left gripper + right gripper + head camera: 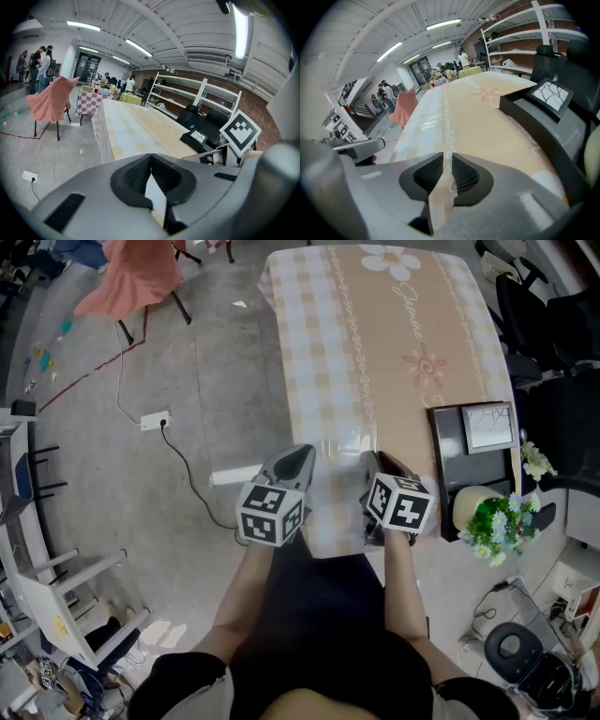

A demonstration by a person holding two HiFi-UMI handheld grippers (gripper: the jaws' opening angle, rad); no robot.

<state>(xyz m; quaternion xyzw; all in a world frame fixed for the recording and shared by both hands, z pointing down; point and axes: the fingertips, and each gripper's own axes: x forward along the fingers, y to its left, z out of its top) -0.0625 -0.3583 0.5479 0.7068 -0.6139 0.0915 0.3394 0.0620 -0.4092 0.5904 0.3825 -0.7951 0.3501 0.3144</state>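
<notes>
in the head view the near edge of the table (375,343) is hidden under the left gripper (296,457) and the right gripper (382,461). the flower pot (492,512) covers a corner of the black box (445,465). the top edge cuts off the pink-draped chair (131,277). in the left gripper view the distant people (40,61) are too small to tell apart.

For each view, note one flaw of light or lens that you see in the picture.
Head view: a white glare patch sits on the tablecloth at its near end. Left gripper view: the ceiling lamp burns out white; the corners go black. Right gripper view: the shelves bend, and pale reflections streak the tablecloth.
</notes>
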